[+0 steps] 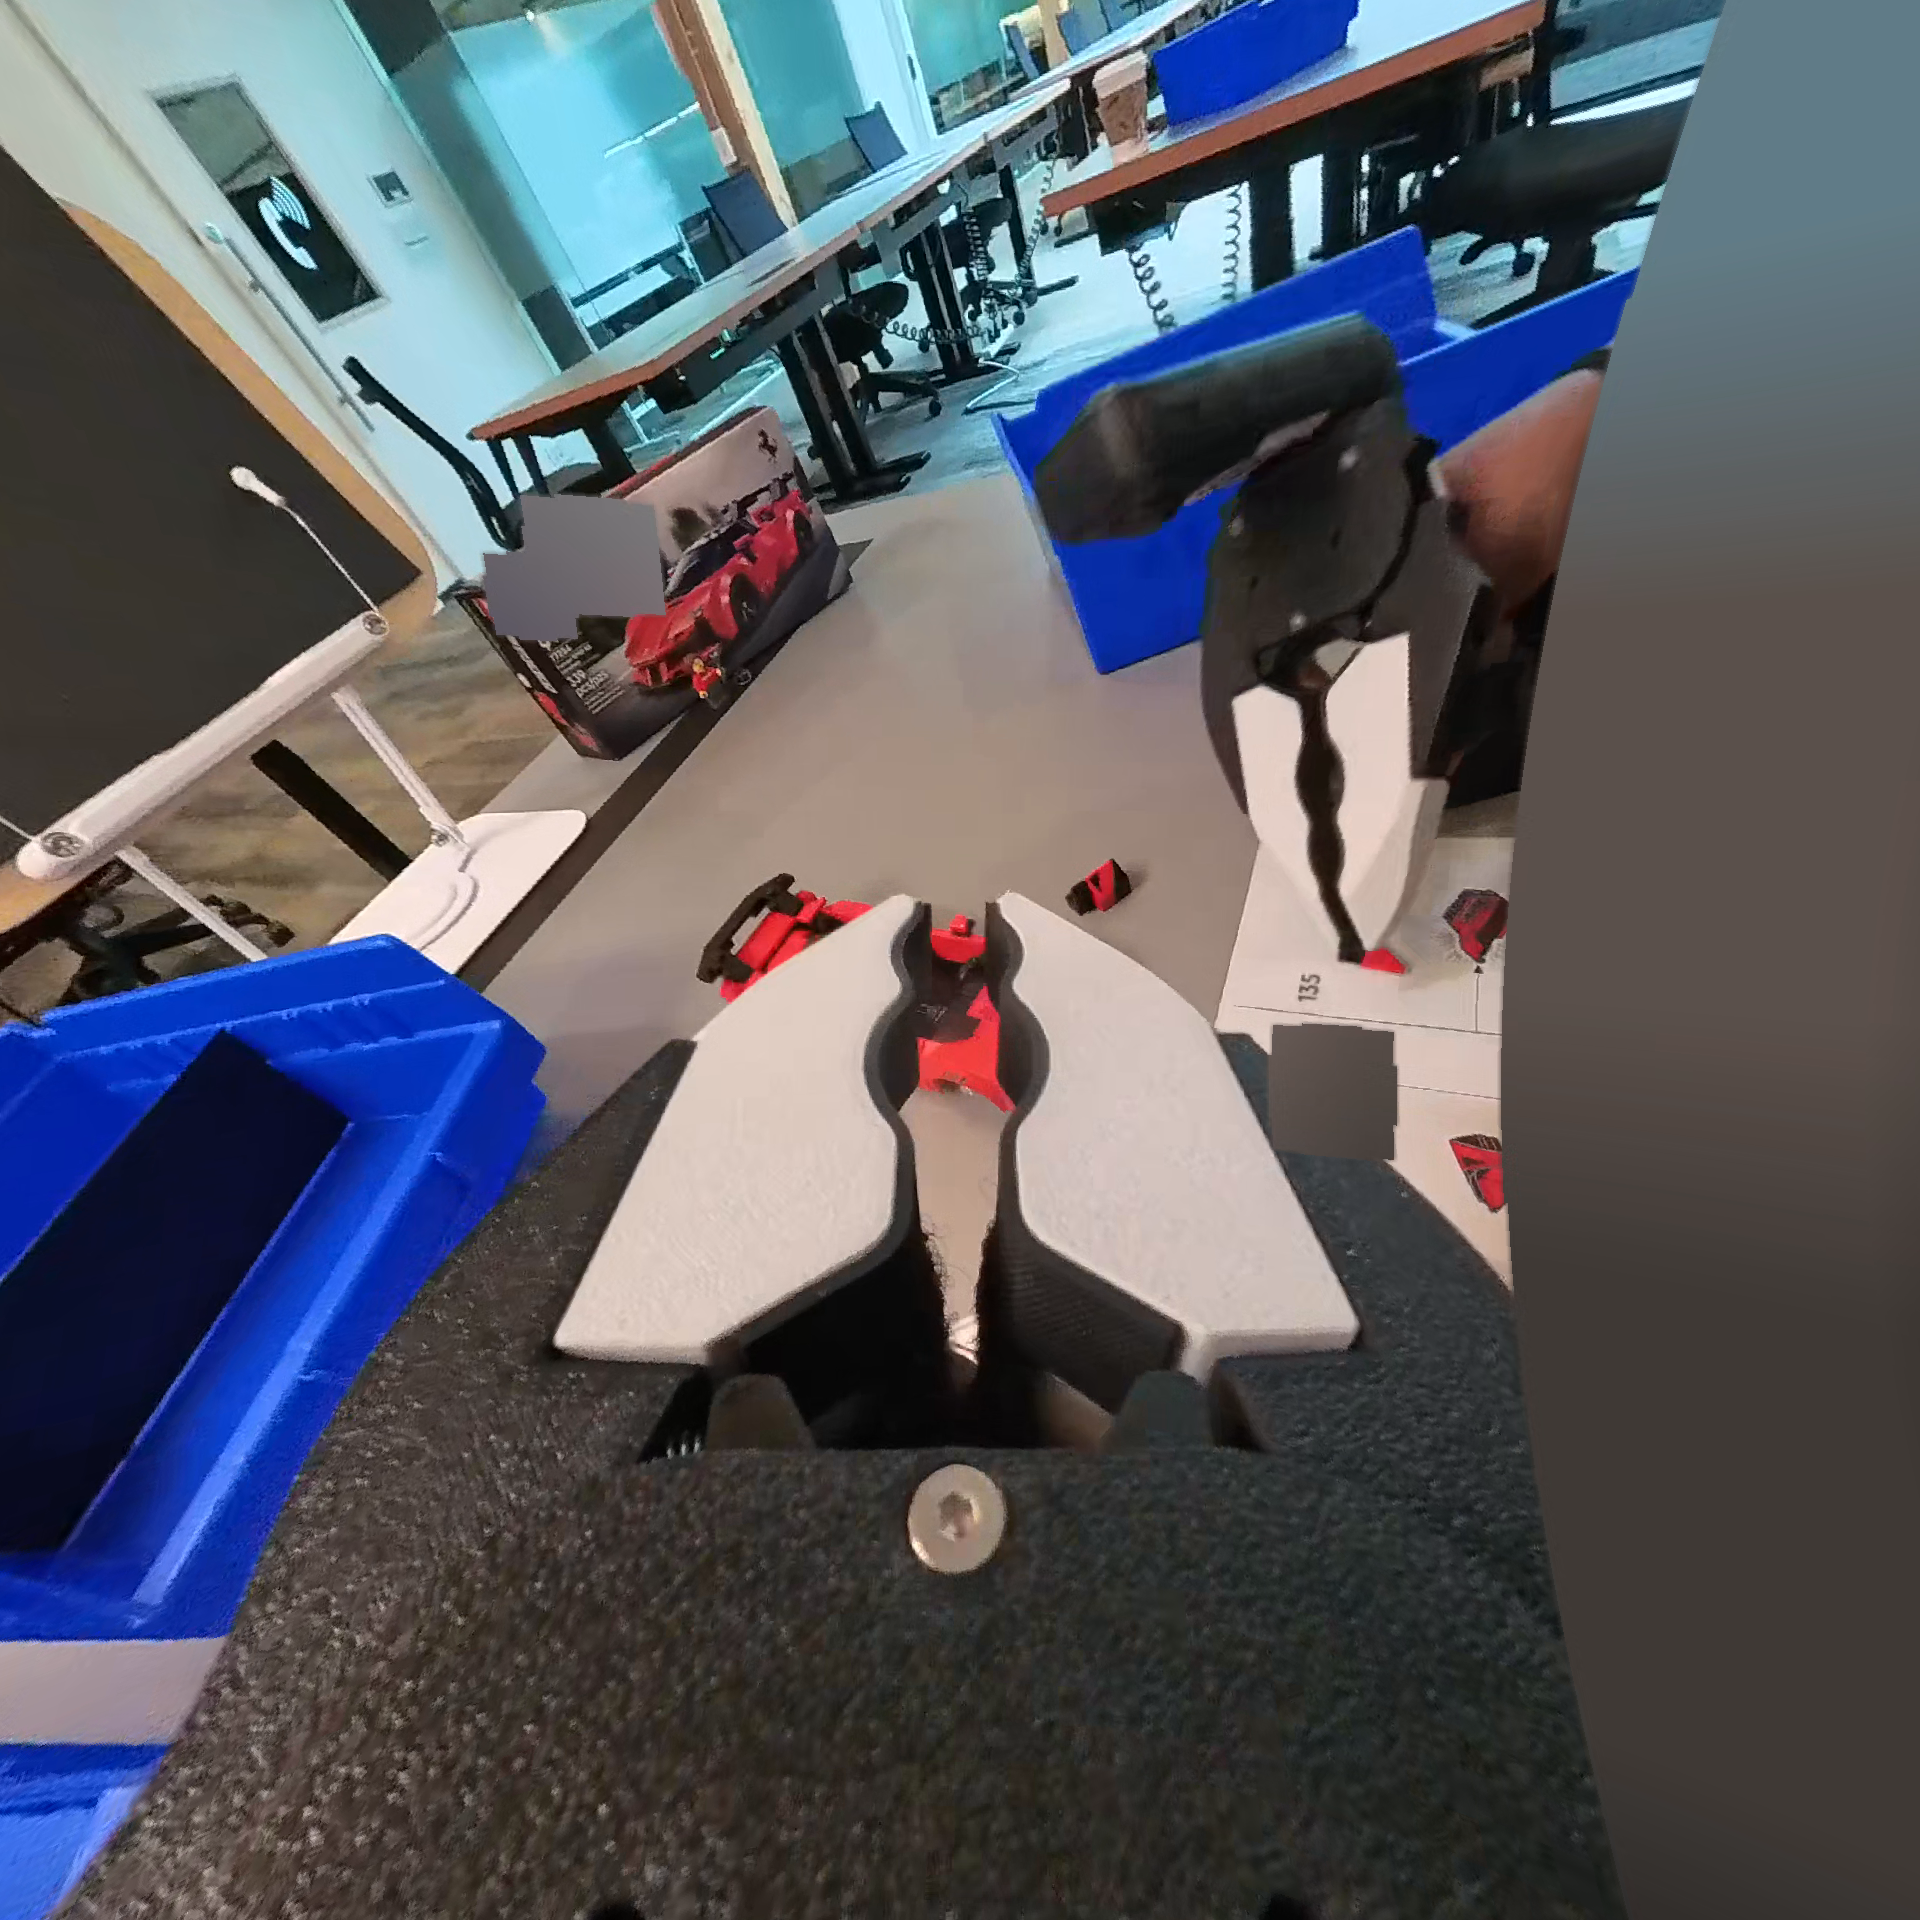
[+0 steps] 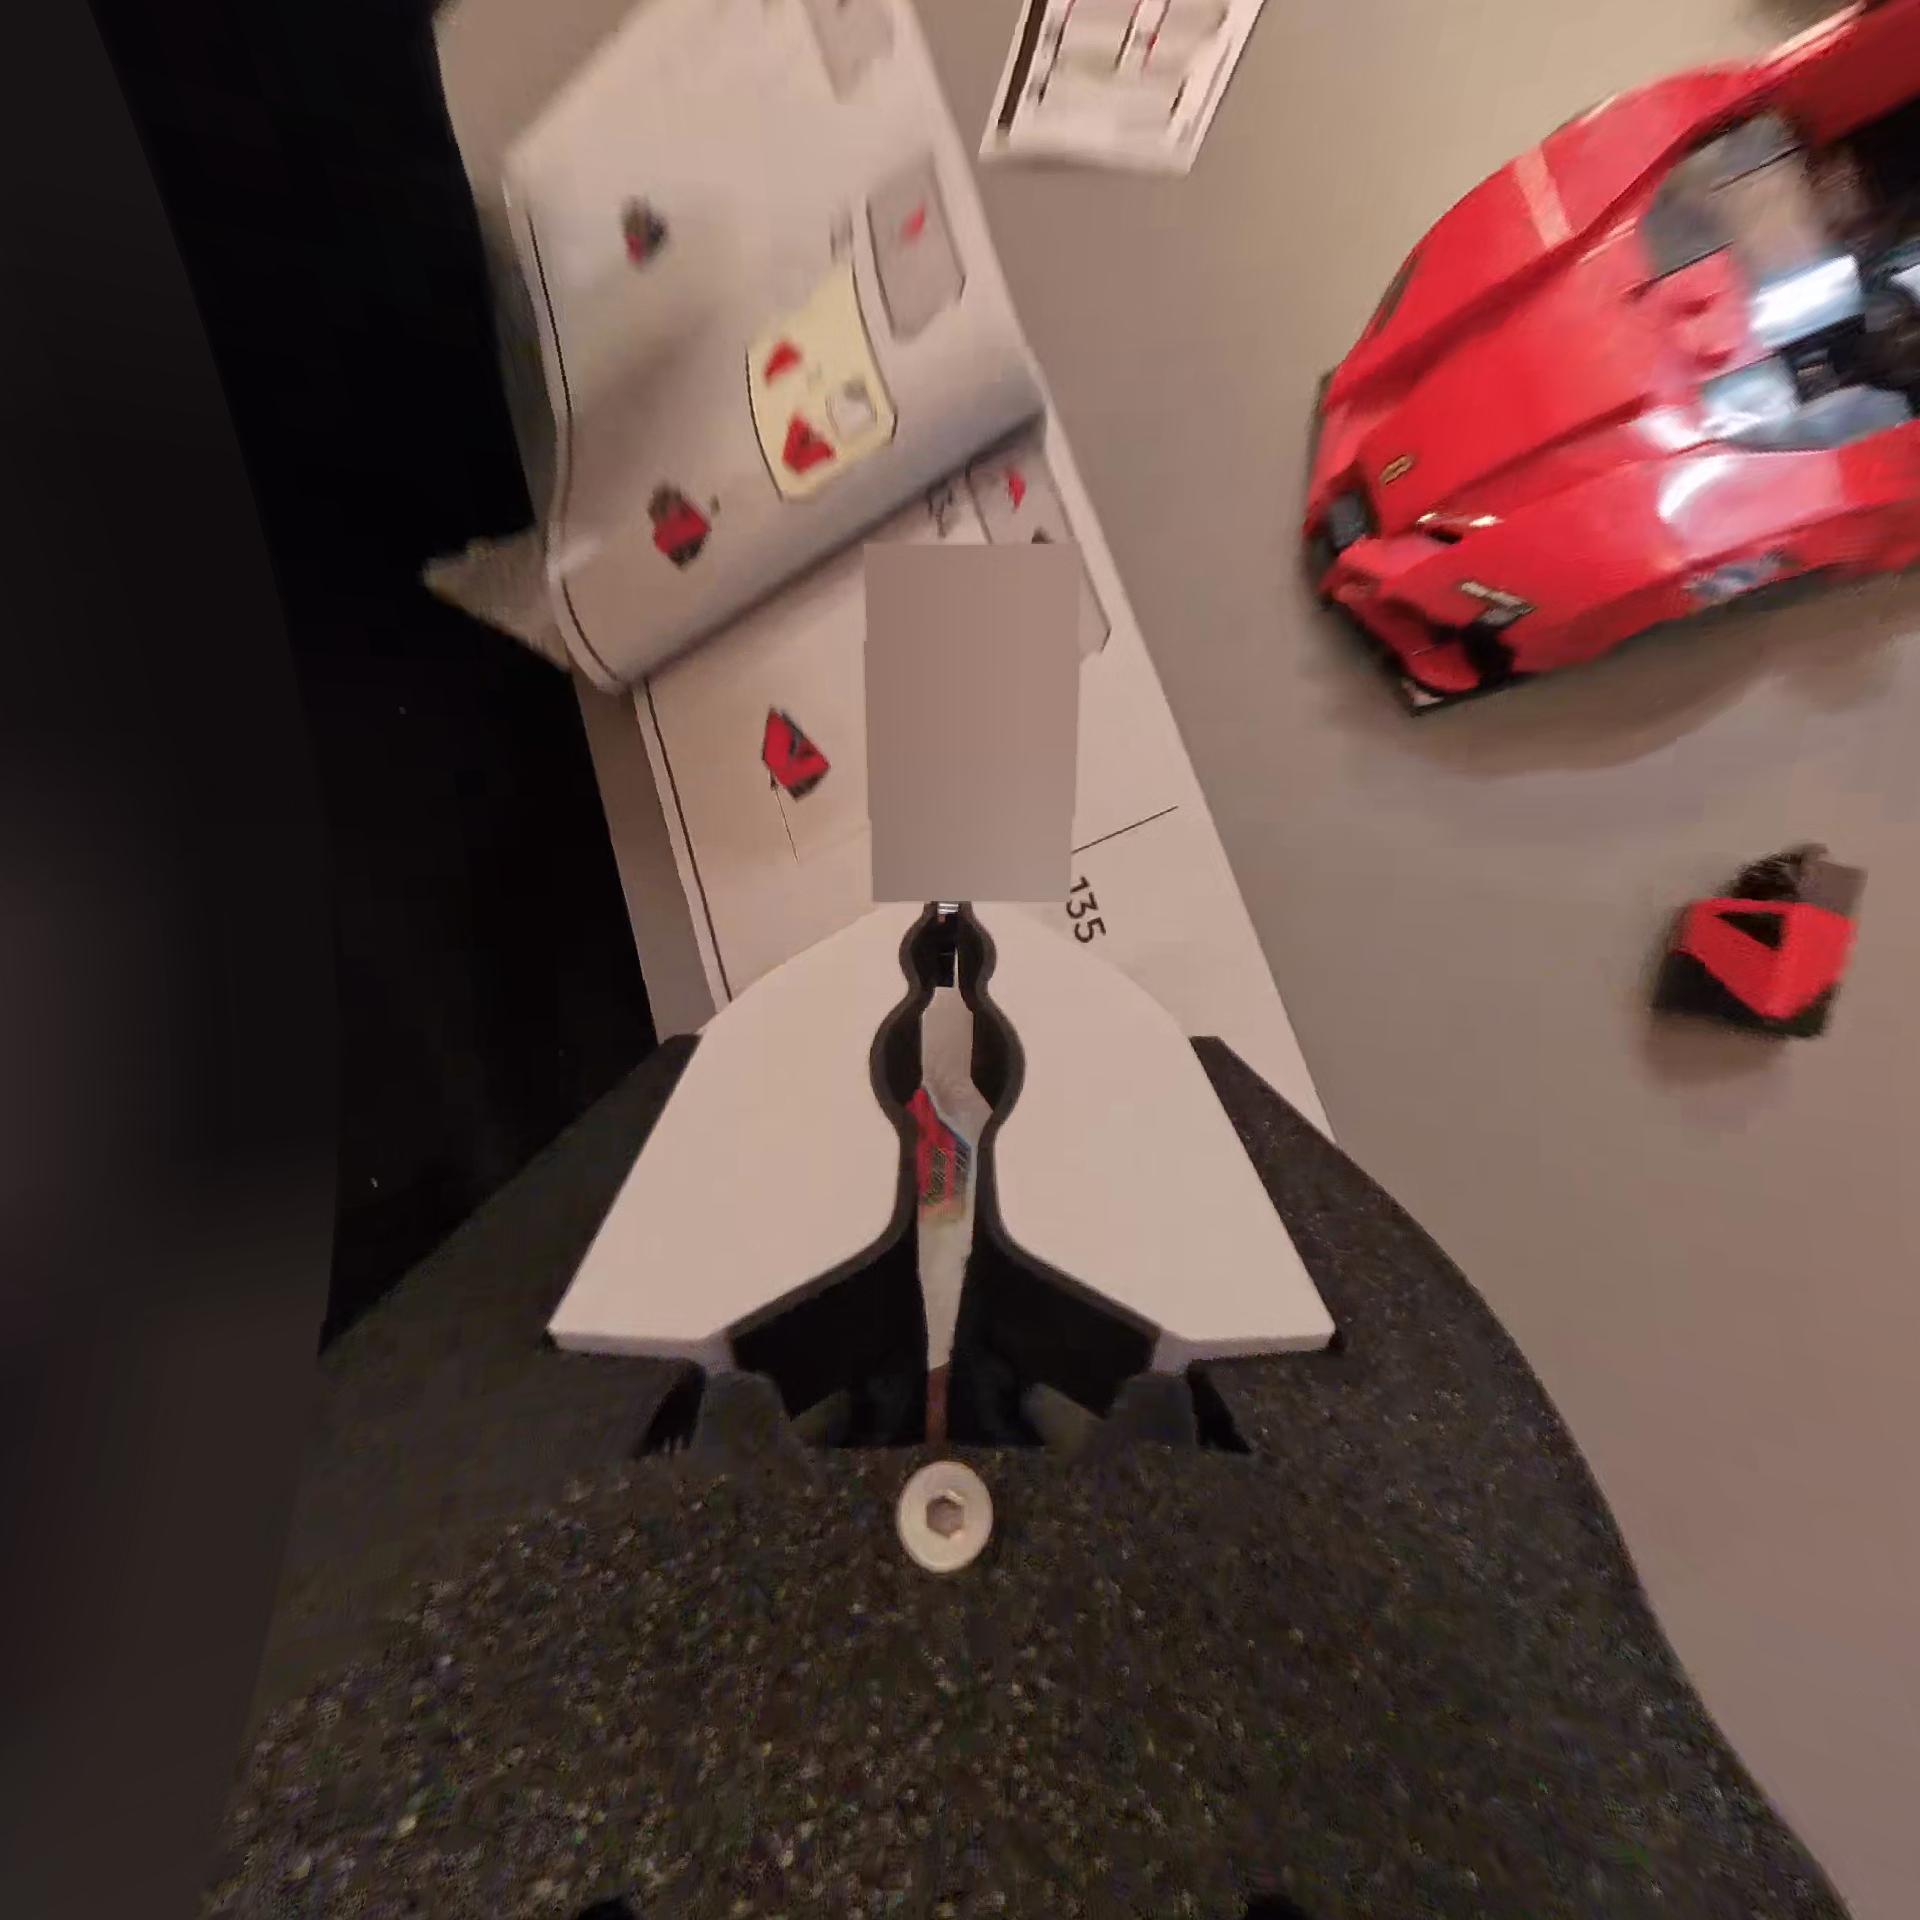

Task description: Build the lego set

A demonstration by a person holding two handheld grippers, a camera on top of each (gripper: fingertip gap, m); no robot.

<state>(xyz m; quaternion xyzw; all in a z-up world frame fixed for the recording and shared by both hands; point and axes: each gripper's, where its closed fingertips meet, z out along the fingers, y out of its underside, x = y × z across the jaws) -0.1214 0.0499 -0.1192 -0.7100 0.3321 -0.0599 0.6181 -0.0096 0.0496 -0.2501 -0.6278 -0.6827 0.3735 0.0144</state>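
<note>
Left claw (image 1: 958, 935) narrowed on red car assembly (image 1: 961, 1023). Right claw (image 1: 1369, 958) pinching small red piece (image 1: 1382, 961) over instruction booklet (image 1: 1299, 987). Loose red-black part (image 1: 1099, 886) at one o'clock on desk (image 1: 935, 727).

Small piece (image 2: 1754, 951) beside booklet (image 2: 717, 343)

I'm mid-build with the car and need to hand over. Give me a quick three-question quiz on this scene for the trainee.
1. True or false: the red car lies upside down.
2. The right gripper points its fingers down onto: A a tray, B the instruction booklet, C a keyboard.
3. What colour is the small piece pinched at those fingers' tips?

Key: 1 false, it stands upright on the grey table; 2 B; 3 red.
</note>
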